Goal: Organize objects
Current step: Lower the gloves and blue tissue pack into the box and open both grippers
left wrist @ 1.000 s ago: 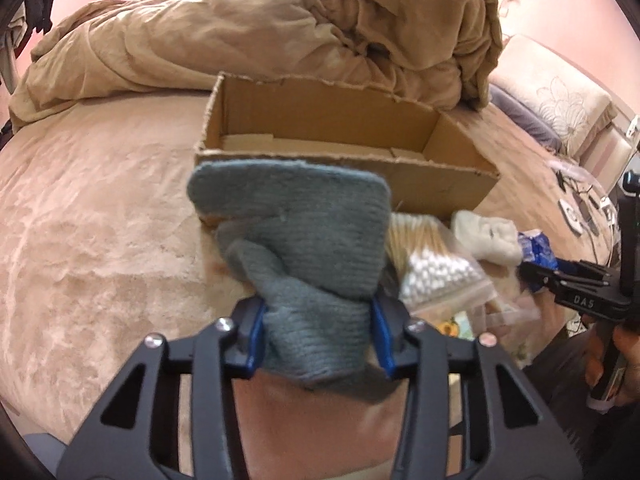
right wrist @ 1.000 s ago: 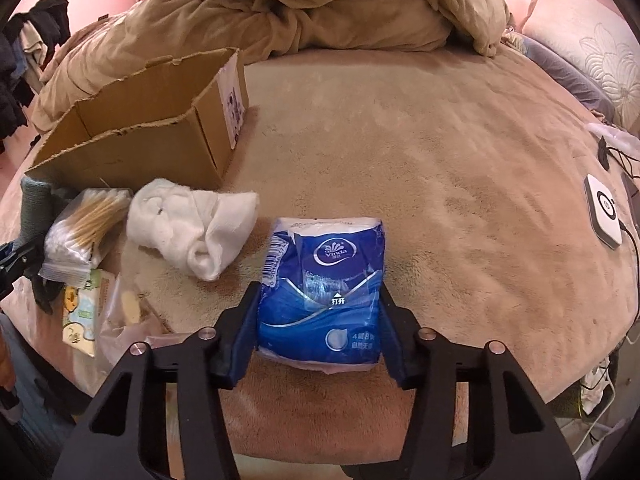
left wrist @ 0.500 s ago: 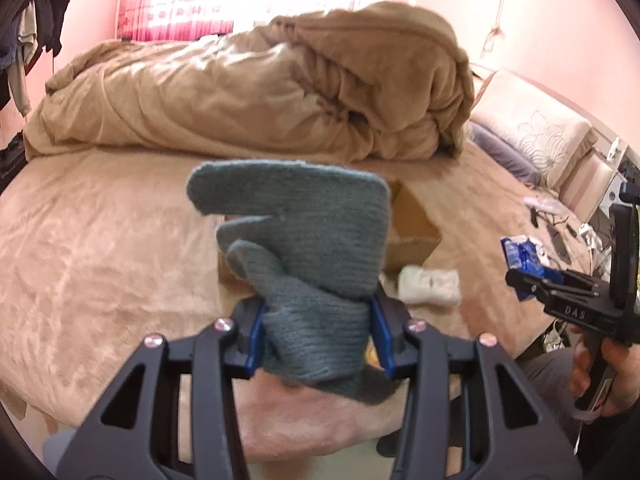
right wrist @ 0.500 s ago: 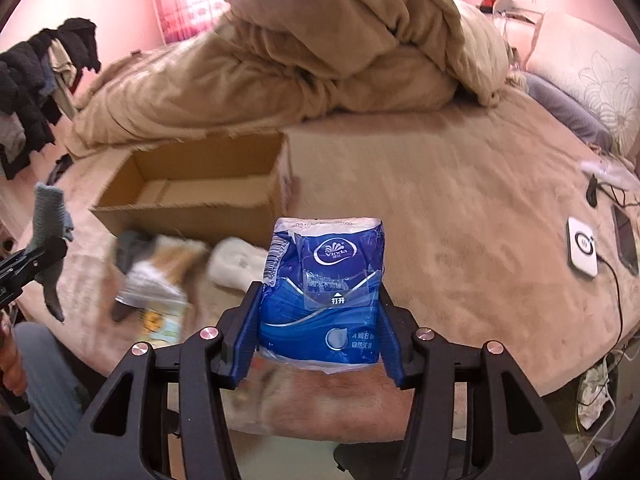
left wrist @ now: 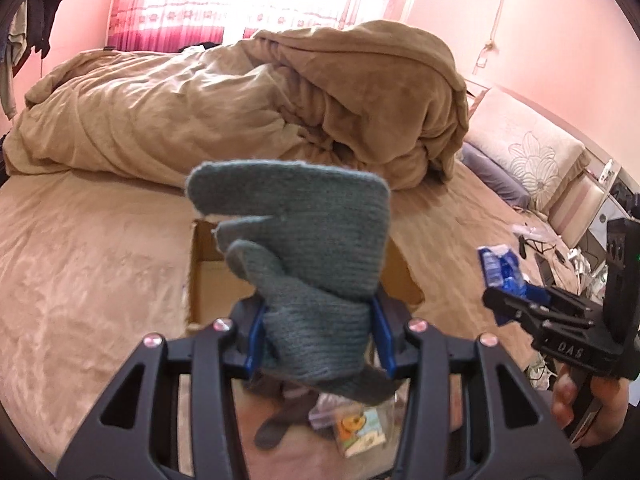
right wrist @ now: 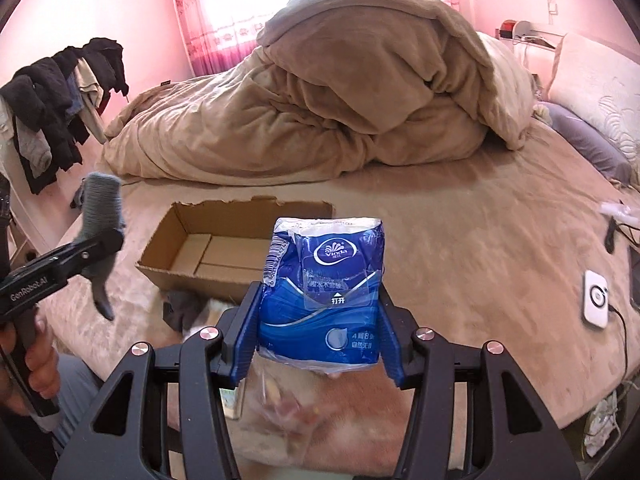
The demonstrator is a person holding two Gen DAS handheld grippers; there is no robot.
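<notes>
Both tongs have risen off the bed since a second ago, each keeping its load; the left tongs stay clenched on a grey knitted glove, held mid-air above the open cardboard box; it looks soft, light and floppy, best pinched at its bunched middle; the right tongs grasp a blue tissue pack, glossy film, squashy, likely slippery, held by its flat sides just short of the box.
</notes>
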